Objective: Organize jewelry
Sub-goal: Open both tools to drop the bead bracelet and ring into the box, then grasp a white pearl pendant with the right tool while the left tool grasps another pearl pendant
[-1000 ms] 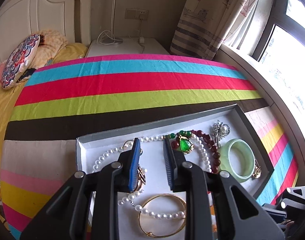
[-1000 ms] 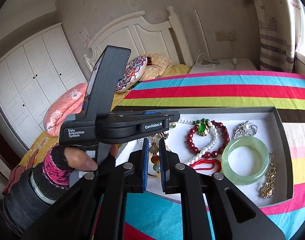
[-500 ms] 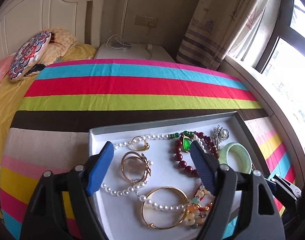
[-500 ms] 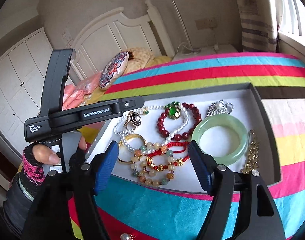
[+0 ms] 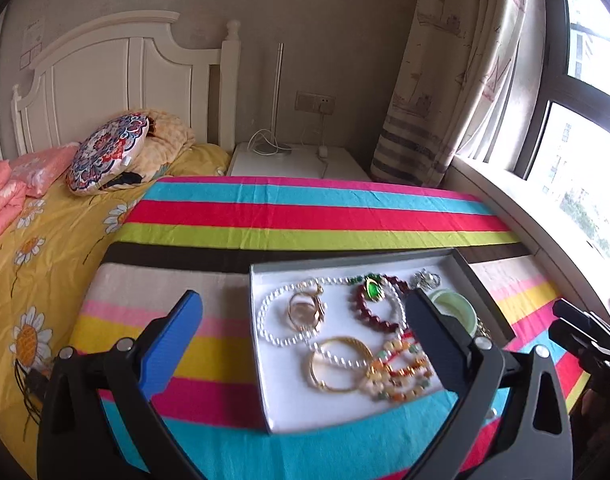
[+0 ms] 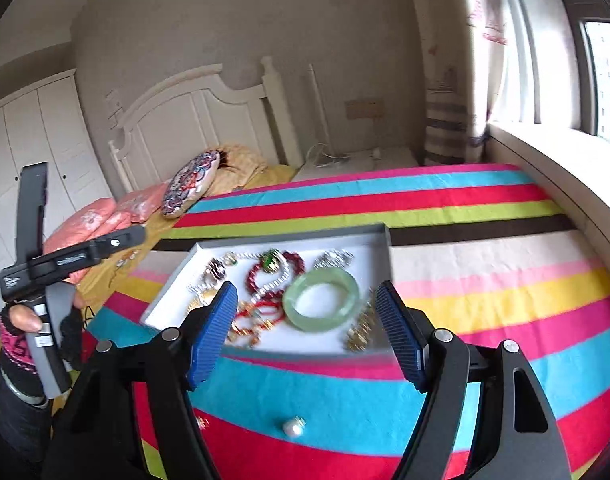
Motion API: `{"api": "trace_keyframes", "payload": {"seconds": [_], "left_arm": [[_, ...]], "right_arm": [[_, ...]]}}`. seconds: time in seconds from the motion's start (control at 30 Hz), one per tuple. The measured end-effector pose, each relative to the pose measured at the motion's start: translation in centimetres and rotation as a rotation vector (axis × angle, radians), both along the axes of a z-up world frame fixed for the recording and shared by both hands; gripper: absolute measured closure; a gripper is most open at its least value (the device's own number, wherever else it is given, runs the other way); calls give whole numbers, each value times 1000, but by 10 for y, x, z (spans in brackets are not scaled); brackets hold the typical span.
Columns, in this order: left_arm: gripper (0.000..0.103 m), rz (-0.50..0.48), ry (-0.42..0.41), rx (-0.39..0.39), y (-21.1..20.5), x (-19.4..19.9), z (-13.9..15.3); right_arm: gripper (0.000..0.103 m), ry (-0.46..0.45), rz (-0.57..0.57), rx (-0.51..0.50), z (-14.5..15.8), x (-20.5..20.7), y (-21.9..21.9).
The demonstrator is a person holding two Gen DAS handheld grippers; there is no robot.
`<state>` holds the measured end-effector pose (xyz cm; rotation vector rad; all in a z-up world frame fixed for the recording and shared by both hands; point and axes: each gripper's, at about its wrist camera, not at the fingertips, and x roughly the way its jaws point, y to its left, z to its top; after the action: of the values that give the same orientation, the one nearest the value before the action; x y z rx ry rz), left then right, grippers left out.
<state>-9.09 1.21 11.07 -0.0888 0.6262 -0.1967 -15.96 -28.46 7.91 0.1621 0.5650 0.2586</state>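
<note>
A grey tray [image 5: 345,261] with a white floor lies on the striped cloth and holds a pearl necklace [image 5: 279,334], a gold bangle [image 5: 339,364], a dark red bead bracelet [image 5: 371,314] with a green pendant [image 5: 371,286], and mixed bead strands [image 5: 401,372]. My left gripper [image 5: 303,340] is wide open above the tray's near-left part. In the right wrist view the tray [image 6: 381,236] shows a jade bangle [image 6: 321,300]. My right gripper [image 6: 307,328] is wide open, empty, near the tray's front edge. A loose pearl earring [image 6: 293,428] lies on the cloth in front.
The striped cloth [image 5: 305,216] covers a table beside a bed with a patterned cushion [image 5: 107,152]. A window ledge [image 5: 537,216] runs along the right. The left hand and its gripper body [image 6: 45,264] show at the left of the right wrist view.
Both grippers went from shut to wide open and pulled back and up from the tray. The tray now looks smaller and a loose pearl earring has come into the right wrist view.
</note>
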Motion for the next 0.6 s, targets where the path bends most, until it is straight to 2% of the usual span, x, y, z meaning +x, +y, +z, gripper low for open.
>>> {"api": "trace_keyframes", "payload": {"seconds": [0.2, 0.4, 0.6], "left_arm": [[2, 30, -54, 29, -19, -51, -30], [2, -69, -46, 85, -48, -94, -67], [2, -124, -42, 180, -74, -98, -90]], "right_arm": [[32, 57, -52, -17, -31, -25, -19], [32, 78, -33, -122, -59, -41, -4], [33, 99, 2, -121, -80, -40, 11]]}}
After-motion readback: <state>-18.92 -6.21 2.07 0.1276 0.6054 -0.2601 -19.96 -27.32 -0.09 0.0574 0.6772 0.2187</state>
